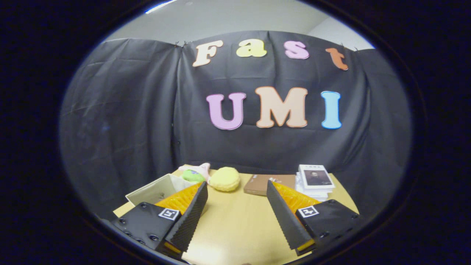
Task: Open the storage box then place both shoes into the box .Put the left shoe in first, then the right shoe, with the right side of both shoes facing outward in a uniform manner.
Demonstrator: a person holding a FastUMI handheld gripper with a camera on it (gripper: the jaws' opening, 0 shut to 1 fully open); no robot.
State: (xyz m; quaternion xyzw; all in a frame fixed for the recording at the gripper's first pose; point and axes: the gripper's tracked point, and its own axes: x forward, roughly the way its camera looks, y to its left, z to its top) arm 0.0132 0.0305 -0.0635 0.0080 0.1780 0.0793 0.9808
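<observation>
Black cloth wall (147, 110) fills most of the frame, draped in folds, pinned along its top edge, wrapping round the back and both sides of the booth. Above it, upper part of frame, pale ceiling (235, 18) with a bright light strip at upper left, and a lighter wall patch at upper right. Lower centre: light wooden table (235, 221), smooth, a soft glare spot near the bottom between the fingers, back edge meeting the cloth. Gripper (237, 193) at the bottom of the frame, fingers spread wide, nothing between them, only bare tabletop; each finger base carries a small square marker. Storage box (156, 189) at lower left, pale, open-topped, sitting on the table's left side just behind the left finger, which partly covers its near corner; interior looks empty as far as it shows. Stack of books (315, 182) at lower right, back of the table, beyond the right finger, top cover with a portrait picture. Flat brown box (263, 184) lies just left of the stack, right finger tip overlapping its front edge. Yellow round plush (225, 179) at centre, back of table, beyond the gap between the fingers. Pink and green plush toy (195, 173) just left of it, touching or nearly so, behind the storage box's far corner.
</observation>
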